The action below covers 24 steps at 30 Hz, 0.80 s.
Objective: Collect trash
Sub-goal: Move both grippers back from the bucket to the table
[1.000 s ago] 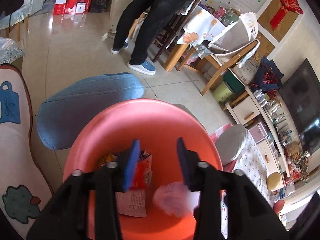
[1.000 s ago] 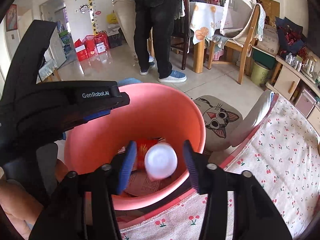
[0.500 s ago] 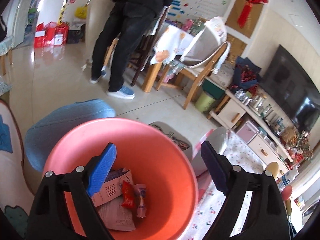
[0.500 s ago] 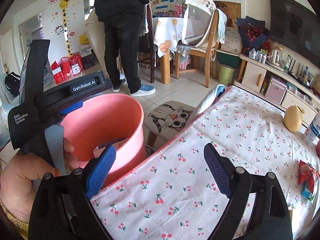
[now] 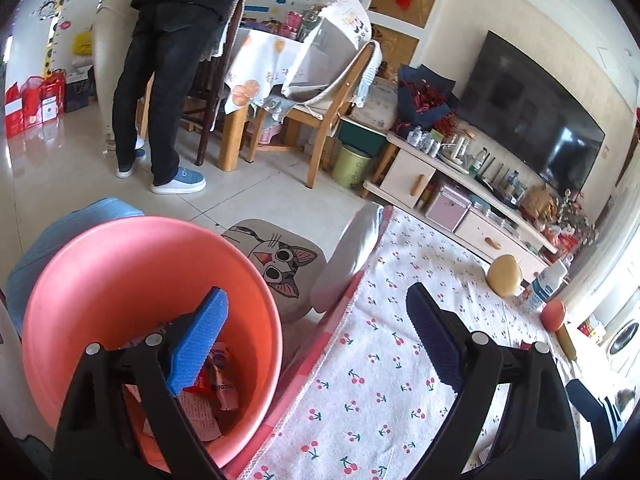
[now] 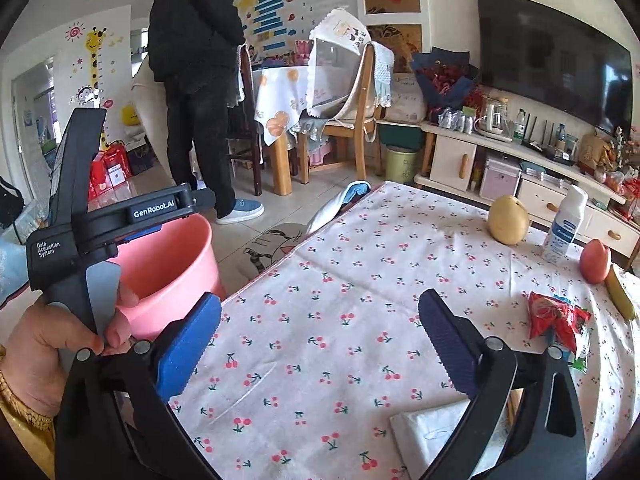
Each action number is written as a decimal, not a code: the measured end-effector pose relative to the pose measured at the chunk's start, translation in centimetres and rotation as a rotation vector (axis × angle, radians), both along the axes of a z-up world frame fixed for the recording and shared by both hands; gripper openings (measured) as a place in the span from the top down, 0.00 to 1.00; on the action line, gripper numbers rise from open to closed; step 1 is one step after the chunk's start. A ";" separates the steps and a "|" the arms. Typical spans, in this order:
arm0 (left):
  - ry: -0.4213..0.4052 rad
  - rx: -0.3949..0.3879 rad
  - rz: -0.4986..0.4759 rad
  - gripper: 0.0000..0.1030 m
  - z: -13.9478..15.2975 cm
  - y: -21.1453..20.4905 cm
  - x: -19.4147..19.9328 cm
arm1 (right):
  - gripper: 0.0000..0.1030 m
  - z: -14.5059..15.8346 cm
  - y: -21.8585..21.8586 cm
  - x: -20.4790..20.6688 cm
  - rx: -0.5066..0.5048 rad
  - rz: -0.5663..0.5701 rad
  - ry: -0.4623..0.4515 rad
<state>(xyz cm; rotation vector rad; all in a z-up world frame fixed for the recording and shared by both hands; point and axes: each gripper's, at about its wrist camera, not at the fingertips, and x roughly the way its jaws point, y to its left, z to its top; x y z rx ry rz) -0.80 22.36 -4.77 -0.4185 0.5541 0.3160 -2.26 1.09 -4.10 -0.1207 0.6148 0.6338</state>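
A pink bin (image 5: pixel 120 264) stands on the floor at the table's left edge, with wrappers and paper (image 5: pixel 212 396) in its bottom. My left gripper (image 5: pixel 316 320) hangs over the bin's right rim and the table edge, its jaws opening with nothing between them. My right gripper (image 6: pixel 320 312) is over the cherry-print tablecloth (image 6: pixel 360 264), jaws opening and empty. A red snack wrapper (image 6: pixel 554 318) lies at the table's right side. A white tissue (image 6: pixel 432 432) lies close under the right finger. The bin (image 6: pixel 168 268) sits left of the table, behind the left device.
On the table's far right stand a yellow pear (image 6: pixel 508 220), a white bottle (image 6: pixel 564 228), a red apple (image 6: pixel 596 260) and a banana (image 6: pixel 620 292). A person (image 6: pixel 196 80) stands by the dining table. A cat cushion (image 5: pixel 276 260) and a blue cushion (image 5: pixel 44 240) flank the bin.
Both grippers opened wide and dropped their trash, a crumpled tissue and a white cup, into the bin. Both then swung right, from over the bin toward the table.
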 end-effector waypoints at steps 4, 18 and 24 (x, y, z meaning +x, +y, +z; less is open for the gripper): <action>0.017 0.009 -0.081 0.11 -0.4 -2.2 0.6 | 0.05 0.2 -2.1 0.4 -0.001 -0.039 0.006; 0.008 0.117 -0.292 0.11 -0.3 -11.3 1.2 | 0.05 0.1 -11.4 2.2 0.013 -0.173 0.000; 0.008 0.172 -0.382 0.11 -0.5 -15.3 1.2 | 0.05 -0.2 -16.2 3.6 0.020 -0.255 0.020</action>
